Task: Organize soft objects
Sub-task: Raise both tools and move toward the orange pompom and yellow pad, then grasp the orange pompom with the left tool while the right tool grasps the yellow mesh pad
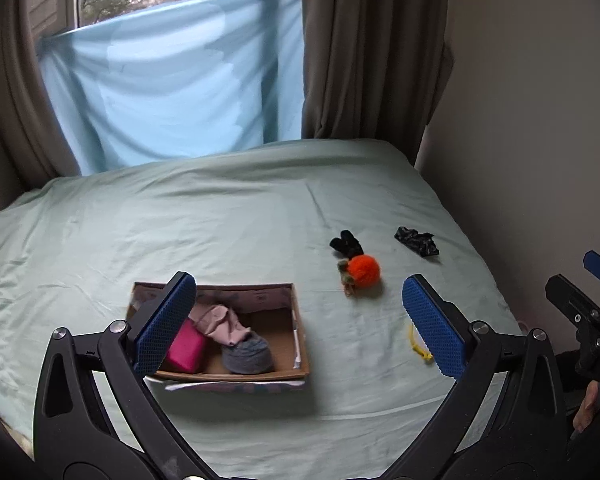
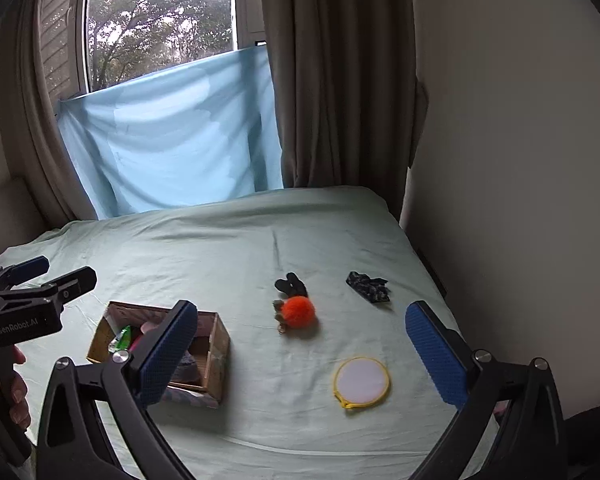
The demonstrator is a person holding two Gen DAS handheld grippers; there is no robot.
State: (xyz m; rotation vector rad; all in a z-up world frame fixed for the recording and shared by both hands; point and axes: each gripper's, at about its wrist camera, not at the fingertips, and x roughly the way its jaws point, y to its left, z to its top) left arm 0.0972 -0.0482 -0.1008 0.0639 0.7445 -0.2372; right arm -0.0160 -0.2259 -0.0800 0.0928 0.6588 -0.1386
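**Soft objects: part boxed, part loose on the bed**

Soft objects are divided between a cardboard box and the open surface of the bed. The box stands on the pale green sheet toward the left; inside it lie a pink block, a mauve cloth and a grey knitted piece, touching one another. The right wrist view also shows something green against the box's left wall; its nature cannot be told. The grouping suggests the box serves as the collecting container.

Outside the box, to its right, remain four items. An orange pompom lies touching a small black glove-like item behind it; a keyring appears attached at the pompom's front. A dark patterned cloth sits well apart, nearer the wall. A round white pouch with yellow edging lies nearest the right gripper.

Both tools hover above the sheet, holding nothing. The left gripper has its jaws spread wide, one finger overlapping the box in view. The right gripper is likewise wide open, its span framing the pouch and pompom, a stance that would suit picking up one of these. The task appears partly done.
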